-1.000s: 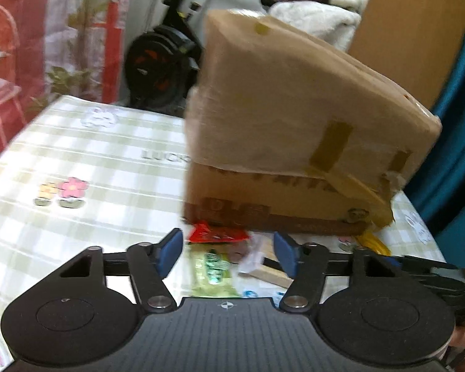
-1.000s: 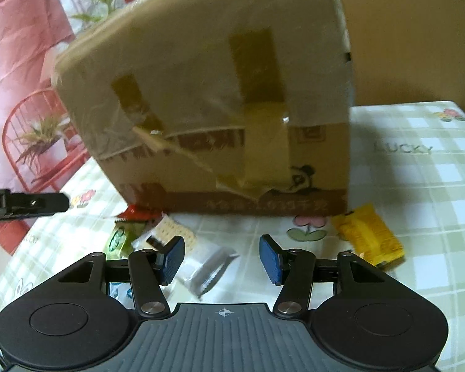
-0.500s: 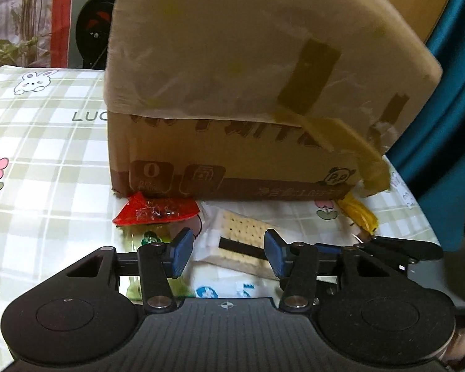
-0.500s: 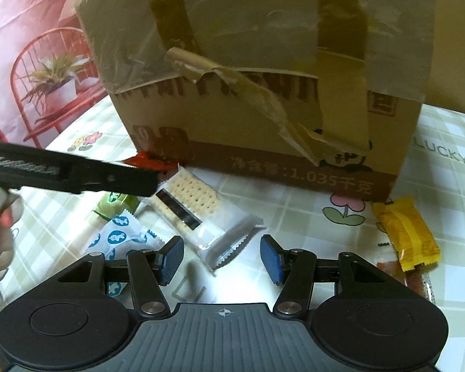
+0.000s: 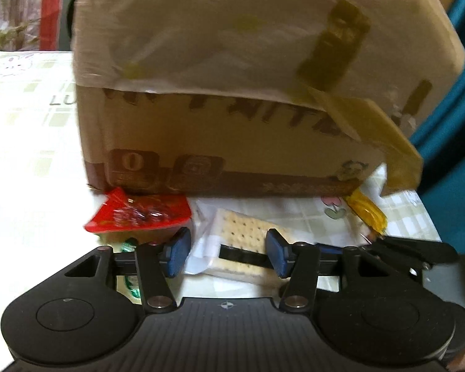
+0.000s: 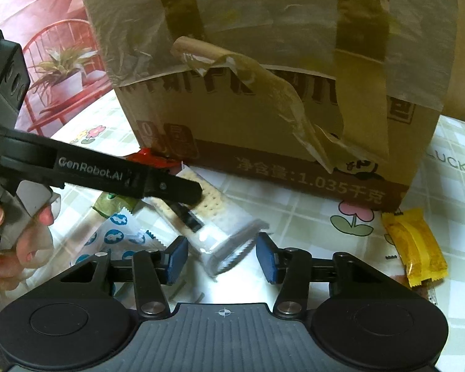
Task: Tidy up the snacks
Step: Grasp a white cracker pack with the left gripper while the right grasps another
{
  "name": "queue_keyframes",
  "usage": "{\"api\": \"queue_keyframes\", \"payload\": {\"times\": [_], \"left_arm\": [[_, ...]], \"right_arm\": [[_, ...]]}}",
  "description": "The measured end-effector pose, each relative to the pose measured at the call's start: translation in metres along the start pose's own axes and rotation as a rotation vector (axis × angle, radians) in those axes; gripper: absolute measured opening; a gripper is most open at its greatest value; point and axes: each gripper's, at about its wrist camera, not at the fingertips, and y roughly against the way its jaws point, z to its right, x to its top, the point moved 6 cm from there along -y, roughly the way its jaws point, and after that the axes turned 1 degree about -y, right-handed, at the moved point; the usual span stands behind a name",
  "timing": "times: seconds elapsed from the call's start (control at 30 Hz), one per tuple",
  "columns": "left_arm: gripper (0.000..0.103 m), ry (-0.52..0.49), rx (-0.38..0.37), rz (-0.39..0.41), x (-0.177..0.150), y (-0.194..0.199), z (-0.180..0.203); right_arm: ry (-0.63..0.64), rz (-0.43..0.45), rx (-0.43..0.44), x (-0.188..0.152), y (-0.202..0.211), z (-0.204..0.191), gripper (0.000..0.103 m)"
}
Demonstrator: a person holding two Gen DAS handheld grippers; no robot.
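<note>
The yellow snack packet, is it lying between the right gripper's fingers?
No, the yellow snack packet lies off to the side, while the cracker packet sits between those fingers.

Blurred, covered and cut-off parts

The cardboard box (image 5: 232,99) is smeared by motion blur and cropped at the top edge; its print is unreadable. The left hand-held gripper (image 6: 170,190) covers part of the cracker packet (image 6: 215,217), and the green packet (image 5: 130,245) shows only slivers.

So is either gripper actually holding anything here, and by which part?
Nothing is held. The left gripper and right gripper both stand open over the cracker packet, which lies on the table untouched by the pads.
</note>
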Motion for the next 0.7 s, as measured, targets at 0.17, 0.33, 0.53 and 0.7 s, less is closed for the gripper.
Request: {"api": "queue_keyframes", "payload": {"times": [0.17,0.33,0.53,0.7], "left_arm": [[0.055,-0.008,-0.01,-0.005,-0.008,-0.004,0.011],[0.053,0.013,-0.02,-0.008,-0.012,-0.004,0.017],[0.053,0.013,-0.018,0.028,-0.011,0.009,0.029],[0.053,0.008,-0.018,0.054,-0.007,0.021,0.037]], "right_arm": [[0.022,-0.006,-0.009,0.001,-0.001,-0.003,0.045],[0.021,0.002,-0.01,-0.003,0.006,-0.002,0.044],[0.031,0.037,-0.007,0.0,0.021,-0.001,0.044],[0.045,0.063,-0.006,0.003,0.034,0.0,0.044]]}}
